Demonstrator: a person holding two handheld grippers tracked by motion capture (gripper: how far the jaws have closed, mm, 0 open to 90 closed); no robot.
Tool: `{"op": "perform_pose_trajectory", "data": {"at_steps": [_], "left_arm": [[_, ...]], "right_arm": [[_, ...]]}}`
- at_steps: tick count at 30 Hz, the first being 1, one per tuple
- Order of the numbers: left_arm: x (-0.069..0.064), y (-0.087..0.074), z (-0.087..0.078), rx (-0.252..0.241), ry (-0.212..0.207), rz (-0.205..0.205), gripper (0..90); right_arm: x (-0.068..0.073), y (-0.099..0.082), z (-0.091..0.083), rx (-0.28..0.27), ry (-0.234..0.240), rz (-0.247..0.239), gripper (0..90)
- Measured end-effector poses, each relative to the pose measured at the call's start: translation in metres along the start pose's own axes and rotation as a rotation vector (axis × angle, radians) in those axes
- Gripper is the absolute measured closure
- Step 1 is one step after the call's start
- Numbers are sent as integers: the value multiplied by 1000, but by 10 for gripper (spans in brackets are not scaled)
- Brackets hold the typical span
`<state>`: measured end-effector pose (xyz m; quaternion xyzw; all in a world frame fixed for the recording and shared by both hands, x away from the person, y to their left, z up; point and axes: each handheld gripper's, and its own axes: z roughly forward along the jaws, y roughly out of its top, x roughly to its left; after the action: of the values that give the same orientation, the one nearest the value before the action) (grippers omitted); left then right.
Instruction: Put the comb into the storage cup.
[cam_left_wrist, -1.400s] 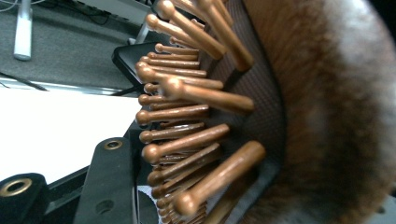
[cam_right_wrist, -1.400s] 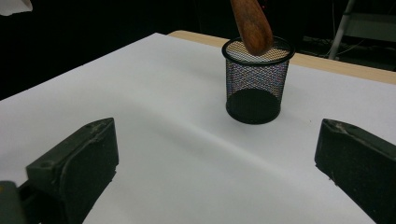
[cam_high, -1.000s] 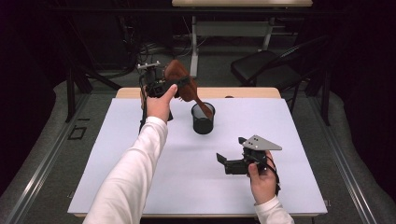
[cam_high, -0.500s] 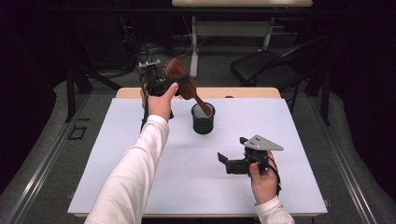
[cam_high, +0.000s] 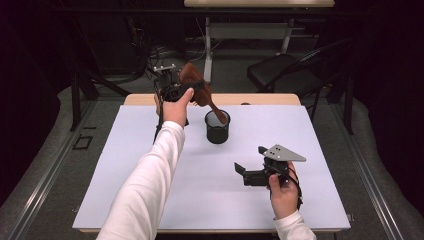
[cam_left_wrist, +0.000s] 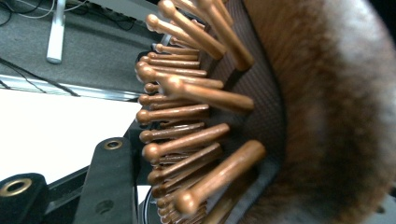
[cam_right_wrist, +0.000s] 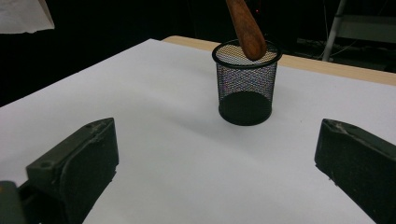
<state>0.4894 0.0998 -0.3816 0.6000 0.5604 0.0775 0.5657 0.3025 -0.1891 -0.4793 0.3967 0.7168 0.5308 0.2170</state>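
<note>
The left gripper (cam_high: 192, 90) is pinching the wooden hairbrush (cam_high: 196, 86) by its head, tilting the handle tip into the mesh cup (cam_high: 217, 131) at its four o'clock, while the right gripper (cam_high: 248, 172) is hovering, jaws spread wide, above the white table (cam_high: 125, 170).

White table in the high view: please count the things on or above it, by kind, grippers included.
Wooden hairbrush: 1
Black mesh cup: 1
Grippers: 2, left gripper and right gripper
Total: 4
</note>
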Motion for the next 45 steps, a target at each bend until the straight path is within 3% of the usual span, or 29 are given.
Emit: {"op": "perform_pose_trajectory", "data": {"at_steps": [9, 45], "left_arm": [[2, -4, 7, 15, 29, 8, 476], [11, -19, 30, 56, 63, 0, 476]], "right_arm": [[1, 0, -1, 4, 2, 2, 0], [-3, -1, -2, 2, -3, 14, 0]]}}
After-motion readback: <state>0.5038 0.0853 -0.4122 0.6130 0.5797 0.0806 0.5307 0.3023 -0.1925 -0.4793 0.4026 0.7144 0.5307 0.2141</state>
